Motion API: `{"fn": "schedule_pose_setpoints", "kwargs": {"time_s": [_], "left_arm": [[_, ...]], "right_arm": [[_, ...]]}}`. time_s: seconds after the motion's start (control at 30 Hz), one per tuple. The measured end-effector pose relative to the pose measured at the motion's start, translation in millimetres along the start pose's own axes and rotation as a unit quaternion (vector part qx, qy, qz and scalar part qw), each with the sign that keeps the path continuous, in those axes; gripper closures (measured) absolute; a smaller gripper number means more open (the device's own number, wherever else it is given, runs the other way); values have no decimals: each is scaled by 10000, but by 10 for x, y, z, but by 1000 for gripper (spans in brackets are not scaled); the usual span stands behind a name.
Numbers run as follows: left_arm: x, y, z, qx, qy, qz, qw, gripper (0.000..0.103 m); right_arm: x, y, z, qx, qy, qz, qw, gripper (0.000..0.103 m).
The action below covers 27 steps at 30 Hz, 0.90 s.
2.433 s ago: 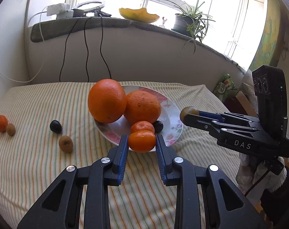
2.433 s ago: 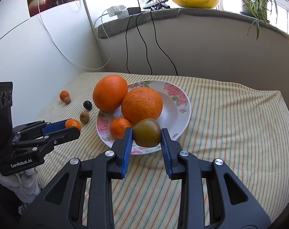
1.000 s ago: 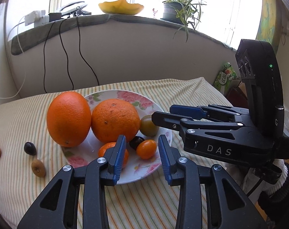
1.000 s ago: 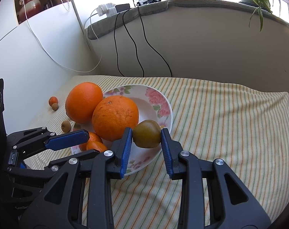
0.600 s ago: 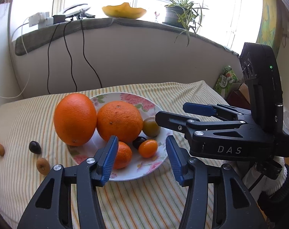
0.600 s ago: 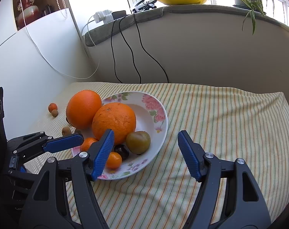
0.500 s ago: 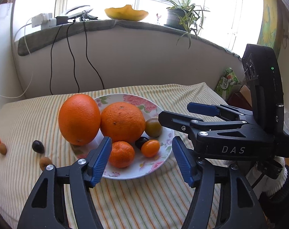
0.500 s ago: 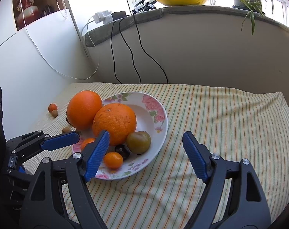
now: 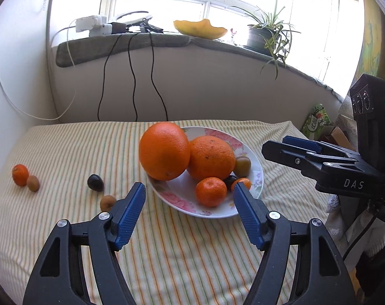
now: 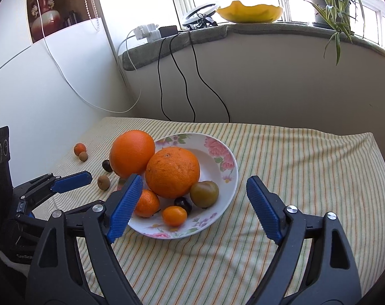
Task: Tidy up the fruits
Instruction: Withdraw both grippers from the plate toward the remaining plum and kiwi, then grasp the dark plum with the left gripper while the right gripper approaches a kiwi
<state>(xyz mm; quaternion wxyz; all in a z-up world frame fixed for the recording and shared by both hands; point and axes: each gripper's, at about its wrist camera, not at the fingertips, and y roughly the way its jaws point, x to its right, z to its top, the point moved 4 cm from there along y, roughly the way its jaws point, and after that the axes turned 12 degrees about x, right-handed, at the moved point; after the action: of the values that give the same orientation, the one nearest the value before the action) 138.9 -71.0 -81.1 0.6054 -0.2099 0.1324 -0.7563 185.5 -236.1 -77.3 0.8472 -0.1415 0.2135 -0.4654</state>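
A floral plate (image 9: 210, 213) on the striped cloth holds two big oranges (image 9: 164, 151), a mandarin (image 9: 210, 192), a small orange fruit (image 10: 174, 215), a dark plum (image 10: 183, 203) and a green-brown fruit (image 10: 204, 193). Loose on the cloth to the left lie a mandarin (image 9: 20, 174), a brown fruit (image 9: 33, 183), a dark plum (image 9: 95, 182) and another brown fruit (image 9: 108, 202). My left gripper (image 9: 189, 190) hangs before the plate's near rim, jaws opening, nothing between them. My right gripper (image 10: 194, 180) stands open and empty just in front of the plate.
The cloth-covered table (image 10: 294, 157) ends at a wall behind. Black cables (image 9: 134, 76) hang from the sill, which carries a power strip (image 9: 93, 25), a yellow bowl (image 9: 200, 29) and a potted plant (image 9: 263, 38). A green packet (image 9: 317, 122) sits off the right edge.
Both grippers opened and drew back from the plate. The small orange fruit left the left jaws and the green-brown fruit left the right jaws; both now lie on the plate.
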Motion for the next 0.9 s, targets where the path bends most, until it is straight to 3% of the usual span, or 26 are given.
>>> {"fn": "schedule_pose_setpoints", "kwargs": {"time_s": [0.33, 0.57, 0.77, 0.9], "left_arm": [[-636, -223, -48, 72, -391, 473, 9981, 32], [-957, -217, -39, 81, -630, 555, 9964, 32], [-1189, -147, -43, 26, -881, 515, 9948, 44], [-1289, -85, -61, -29, -979, 469, 9941, 48]], "right_arm": [[-534, -53, -5, 106, -365, 396, 9985, 17], [-977, 13, -97, 20, -615, 831, 9946, 17], [-1282, 118, -224, -173, -738, 1140, 9906, 17], [-1428, 226, -319, -328, -801, 1251, 9884, 24]]}}
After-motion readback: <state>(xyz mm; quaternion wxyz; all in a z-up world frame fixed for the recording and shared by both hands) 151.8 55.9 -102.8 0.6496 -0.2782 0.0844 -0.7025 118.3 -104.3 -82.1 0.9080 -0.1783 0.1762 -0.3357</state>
